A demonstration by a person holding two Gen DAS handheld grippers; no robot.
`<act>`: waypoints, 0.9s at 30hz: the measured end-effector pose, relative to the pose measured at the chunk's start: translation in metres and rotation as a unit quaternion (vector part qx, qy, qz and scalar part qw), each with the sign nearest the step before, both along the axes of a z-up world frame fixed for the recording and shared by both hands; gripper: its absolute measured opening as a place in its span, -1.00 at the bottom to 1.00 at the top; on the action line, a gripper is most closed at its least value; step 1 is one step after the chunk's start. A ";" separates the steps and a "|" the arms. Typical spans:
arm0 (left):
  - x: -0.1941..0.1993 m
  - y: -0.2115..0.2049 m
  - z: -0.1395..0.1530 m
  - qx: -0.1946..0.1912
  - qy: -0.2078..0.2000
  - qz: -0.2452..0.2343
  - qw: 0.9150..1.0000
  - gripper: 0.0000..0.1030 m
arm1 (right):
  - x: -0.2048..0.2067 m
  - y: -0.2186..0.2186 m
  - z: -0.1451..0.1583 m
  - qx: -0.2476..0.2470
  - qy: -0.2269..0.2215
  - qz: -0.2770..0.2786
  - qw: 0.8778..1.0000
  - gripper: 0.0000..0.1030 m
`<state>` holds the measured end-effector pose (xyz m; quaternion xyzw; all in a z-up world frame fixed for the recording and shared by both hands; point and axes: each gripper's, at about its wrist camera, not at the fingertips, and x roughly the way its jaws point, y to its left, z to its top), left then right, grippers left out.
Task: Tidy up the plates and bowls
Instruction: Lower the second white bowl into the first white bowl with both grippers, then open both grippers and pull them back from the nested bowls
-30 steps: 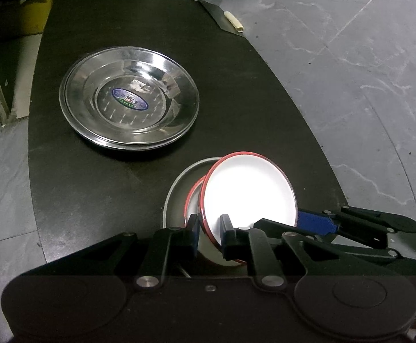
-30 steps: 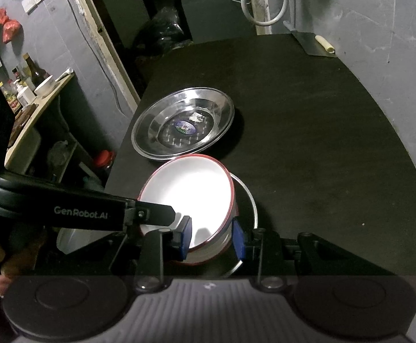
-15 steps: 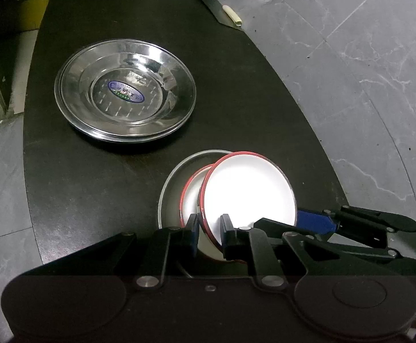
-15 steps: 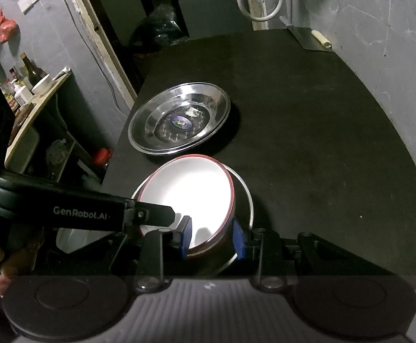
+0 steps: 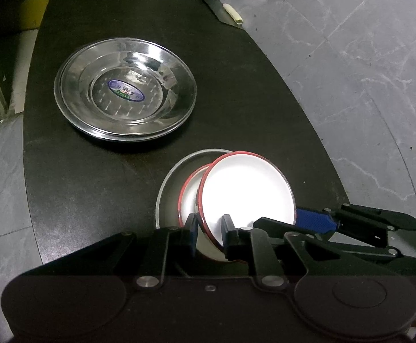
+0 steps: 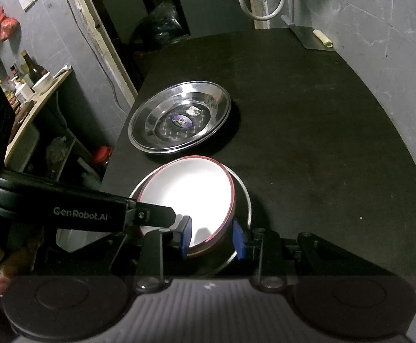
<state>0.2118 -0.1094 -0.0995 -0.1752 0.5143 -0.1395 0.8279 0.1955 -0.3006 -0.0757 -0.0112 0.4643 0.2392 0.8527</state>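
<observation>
A white bowl with a red rim (image 5: pixel 248 188) (image 6: pixel 191 194) sits tilted inside a second red-rimmed bowl (image 5: pixel 189 191), both nested in a grey steel bowl (image 5: pixel 168 188) (image 6: pixel 243 197) near the table's front edge. My left gripper (image 5: pixel 210 228) is shut on the near rim of the top white bowl. My right gripper (image 6: pixel 211 238) straddles the same bowl's rim from the other side, its blue pads (image 6: pixel 185 237) apart and not pressing. A stack of shiny steel plates (image 5: pixel 125 91) (image 6: pixel 179 120) with a blue label lies further back.
The black oval table (image 5: pixel 236 85) (image 6: pixel 308 120) drops off to grey floor on the right. A cleaver with a pale handle (image 5: pixel 225 13) (image 6: pixel 313 37) lies at the far edge. A shelf with bottles (image 6: pixel 28 85) stands to the left.
The bowls and both grippers have moved a little nearer and lower against the table; the top bowl has settled deeper into the steel bowl. The grips are unchanged.
</observation>
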 end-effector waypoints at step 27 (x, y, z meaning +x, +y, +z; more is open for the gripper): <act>-0.008 0.003 0.012 0.011 -0.024 0.009 1.000 -0.44 | -0.004 -0.004 0.006 0.008 -0.015 0.006 1.000 -0.25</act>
